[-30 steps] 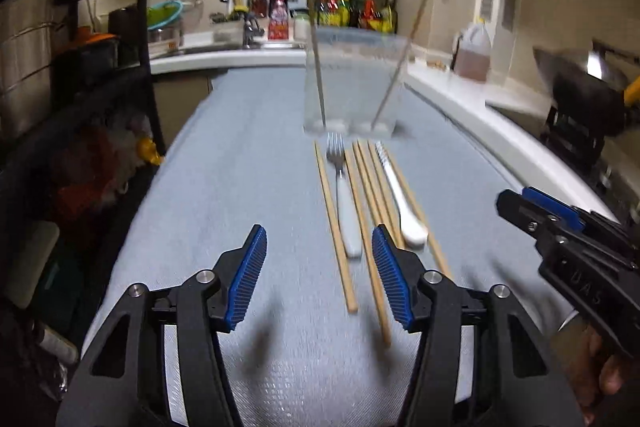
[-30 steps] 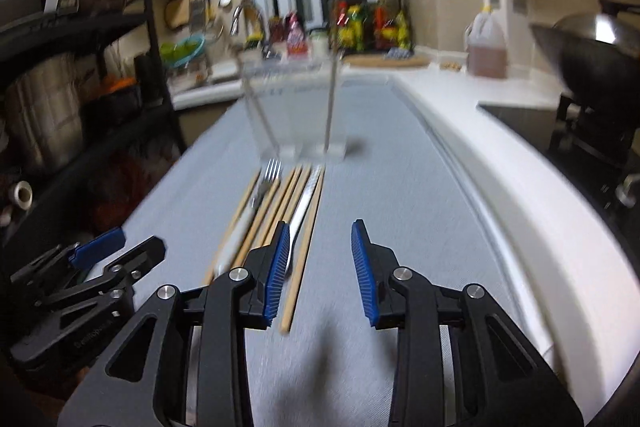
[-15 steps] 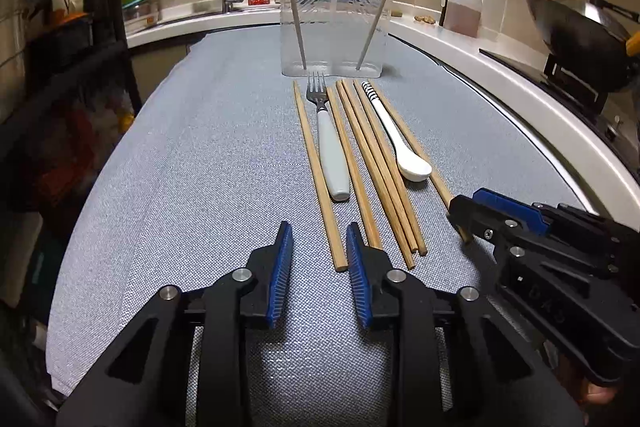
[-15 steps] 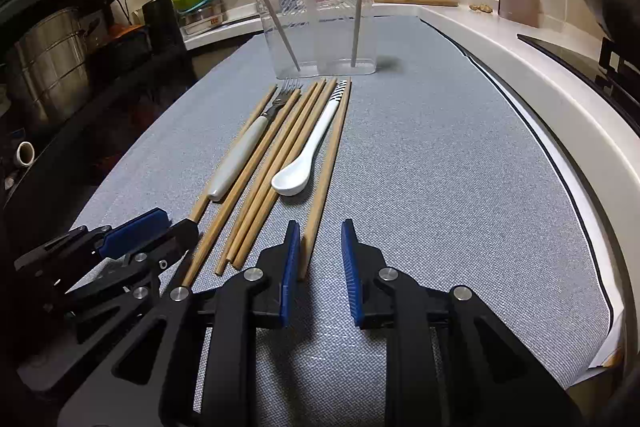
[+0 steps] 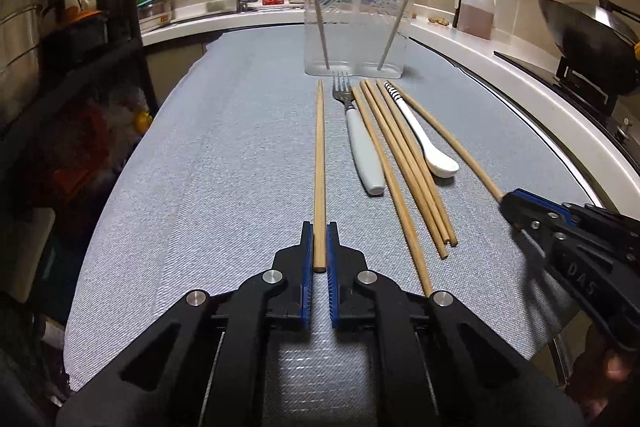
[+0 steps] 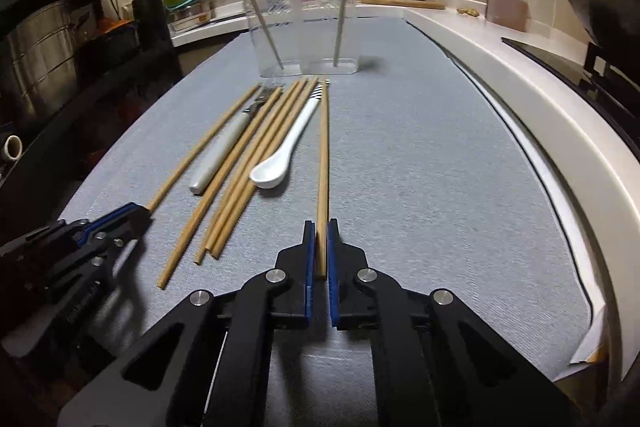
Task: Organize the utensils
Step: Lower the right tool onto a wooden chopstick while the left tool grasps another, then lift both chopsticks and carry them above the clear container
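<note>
Left wrist view: seven chopsticks (image 5: 404,155), one fork (image 5: 360,143), one spoon (image 5: 424,139); each gripper's fingers (image 5: 307,247) clamped on one.

Both of the 2 fisheye views sit low and close above the grey woven table mat (image 5: 224,155), looking forward and downward along black two-finger grippers toward the clear plastic utensil holder (image 5: 358,23) and kitchen sink wall. The left view stands left of the right one; both share the row of bamboo chopsticks (image 6: 244,163) and each other's gripper.
</note>
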